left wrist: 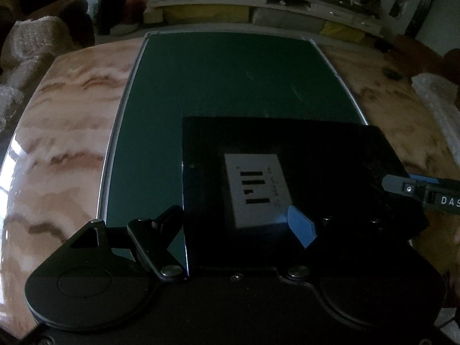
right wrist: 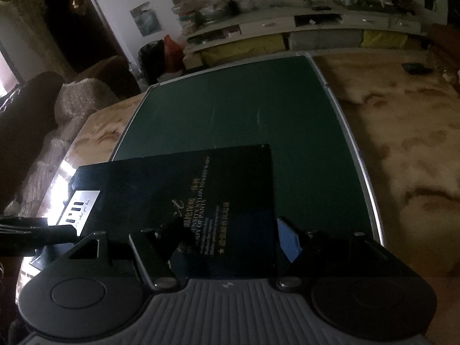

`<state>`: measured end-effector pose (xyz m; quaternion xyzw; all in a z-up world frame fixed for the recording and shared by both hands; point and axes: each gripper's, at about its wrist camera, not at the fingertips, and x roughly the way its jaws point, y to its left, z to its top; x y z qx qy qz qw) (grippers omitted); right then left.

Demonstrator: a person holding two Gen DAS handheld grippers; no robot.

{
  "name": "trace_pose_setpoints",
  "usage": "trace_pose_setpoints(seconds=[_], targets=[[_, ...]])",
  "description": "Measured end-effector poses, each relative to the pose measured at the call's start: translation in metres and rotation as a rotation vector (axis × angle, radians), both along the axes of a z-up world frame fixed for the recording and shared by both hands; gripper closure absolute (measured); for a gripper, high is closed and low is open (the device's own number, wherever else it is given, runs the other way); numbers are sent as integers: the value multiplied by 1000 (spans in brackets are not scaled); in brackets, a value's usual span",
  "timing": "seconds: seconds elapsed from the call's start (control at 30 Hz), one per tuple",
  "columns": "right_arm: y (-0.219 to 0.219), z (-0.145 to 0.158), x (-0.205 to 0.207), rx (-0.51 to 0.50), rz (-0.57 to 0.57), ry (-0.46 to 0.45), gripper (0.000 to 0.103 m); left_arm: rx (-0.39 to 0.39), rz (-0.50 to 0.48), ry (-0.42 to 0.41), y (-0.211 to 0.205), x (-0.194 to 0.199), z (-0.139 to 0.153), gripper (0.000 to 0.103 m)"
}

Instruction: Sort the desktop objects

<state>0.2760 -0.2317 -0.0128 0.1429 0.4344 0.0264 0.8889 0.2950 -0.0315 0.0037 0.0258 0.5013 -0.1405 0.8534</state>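
1. One flat black box (left wrist: 287, 149) lies on the near end of the green board (left wrist: 230, 72), its white label (left wrist: 256, 189) facing up; gold print shows in the right wrist view.
2. We see the left gripper (left wrist: 238, 224) and right gripper (right wrist: 227, 238) both at the box, fingers spread astride its near edge; whether they touch it we cannot tell.
3. We judge sorting unfinished: no destination appears.
4. Count: one box, one board, one marble-patterned table (left wrist: 66, 132), two grippers.
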Motion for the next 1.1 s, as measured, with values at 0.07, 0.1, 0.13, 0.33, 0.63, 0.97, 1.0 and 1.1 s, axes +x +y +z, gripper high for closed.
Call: trace_pose_setpoints(seconds=[0.07, 0.1, 0.13, 0.33, 0.63, 0.97, 1.0, 1.1], targets=[[2, 1, -16, -4, -3, 1, 28, 5, -5, -4, 0, -15, 2, 23], [3, 2, -24, -5, -6, 1, 28, 7, -8, -6, 0, -23, 3, 23], [4, 2, -31, -6, -9, 2, 28, 7, -10, -6, 0, -30, 3, 23], [9, -7, -61, -14, -19, 29, 28, 16, -22, 9, 3, -62, -6, 23], [17, -22, -96, -33, -21, 66, 28, 43, -29, 33, 6, -92, -24, 23], [21, -39, -118, -17, -7, 103, 33, 6, -55, 70, 7, -112, -41, 22], [22, -39, -119, 1, 3, 105, 51, -4, -63, 72, 7, -113, -42, 22], [42, -30, -120, 24, 43, 94, 54, -12, -81, 70, 1, -118, -40, 22]])
